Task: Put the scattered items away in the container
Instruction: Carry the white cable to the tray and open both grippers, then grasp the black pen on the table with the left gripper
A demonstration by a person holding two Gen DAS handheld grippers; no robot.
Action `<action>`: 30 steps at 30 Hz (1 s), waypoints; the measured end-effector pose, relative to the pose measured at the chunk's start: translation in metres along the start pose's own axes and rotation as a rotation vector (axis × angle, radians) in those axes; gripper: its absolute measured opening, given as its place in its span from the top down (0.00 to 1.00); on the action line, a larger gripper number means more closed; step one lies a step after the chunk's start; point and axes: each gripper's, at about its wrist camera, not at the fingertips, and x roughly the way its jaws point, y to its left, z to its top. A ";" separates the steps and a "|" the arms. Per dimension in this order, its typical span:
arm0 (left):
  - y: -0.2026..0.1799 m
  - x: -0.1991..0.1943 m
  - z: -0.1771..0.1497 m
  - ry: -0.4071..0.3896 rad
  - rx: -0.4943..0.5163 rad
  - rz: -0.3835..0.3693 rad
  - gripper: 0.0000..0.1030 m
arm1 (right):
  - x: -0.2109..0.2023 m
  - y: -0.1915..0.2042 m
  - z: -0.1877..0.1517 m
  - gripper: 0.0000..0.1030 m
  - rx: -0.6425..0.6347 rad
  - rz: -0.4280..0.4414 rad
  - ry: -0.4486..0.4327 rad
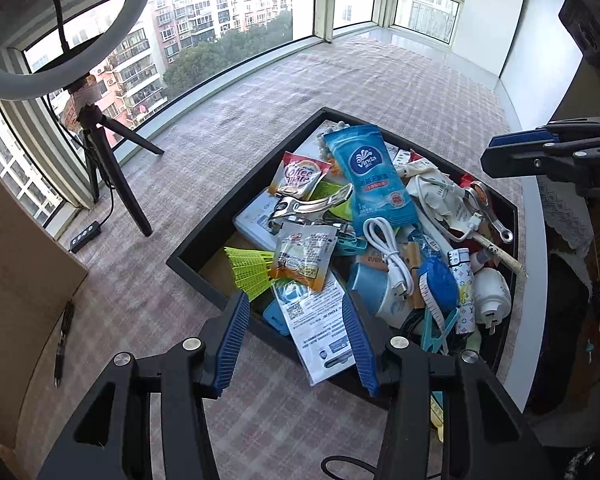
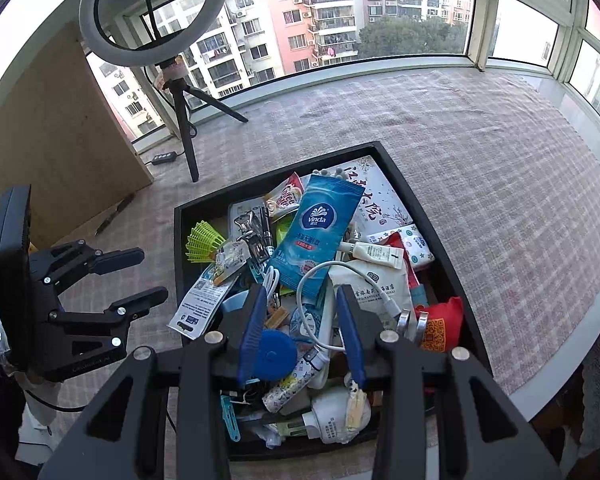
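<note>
1. Container: the black tray (image 1: 204, 276) sits on the checked cloth (image 1: 340, 92) just ahead of both your grippers. It is heaped full.
2. Contents: a blue Vinda wipes pack (image 1: 374, 178) lies on top of the pile. A Coffee-mate sachet (image 1: 300, 176) and a metal clip (image 1: 312, 204) sit beside it, a yellow shuttlecock (image 1: 250, 270) in the corner nearest your left gripper. A white USB cable (image 1: 392, 256), a blue tape measure (image 1: 438, 282) and a red pouch (image 2: 440, 328) lie toward your right gripper.
3. Edge: a printed leaflet pack (image 1: 320, 328) hangs over the tray's near rim, lying between the fingers of your left gripper (image 1: 296, 344).
4. Open room: bare cloth extends beyond the tray to the window. A ring-light tripod (image 1: 108, 160) stands well to the left, and a pen (image 1: 62, 344) lies left of your left gripper.
5. Left gripper: released, jaws wide, holding nothing, low at the tray's near corner.
6. Right gripper (image 2: 302, 332): released, jaws apart, nothing grasped, poised above the tape measure and cable.
</note>
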 end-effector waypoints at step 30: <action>0.282 0.043 -0.104 0.158 -0.239 0.285 0.57 | 0.045 0.162 -0.020 0.64 -0.198 0.127 0.099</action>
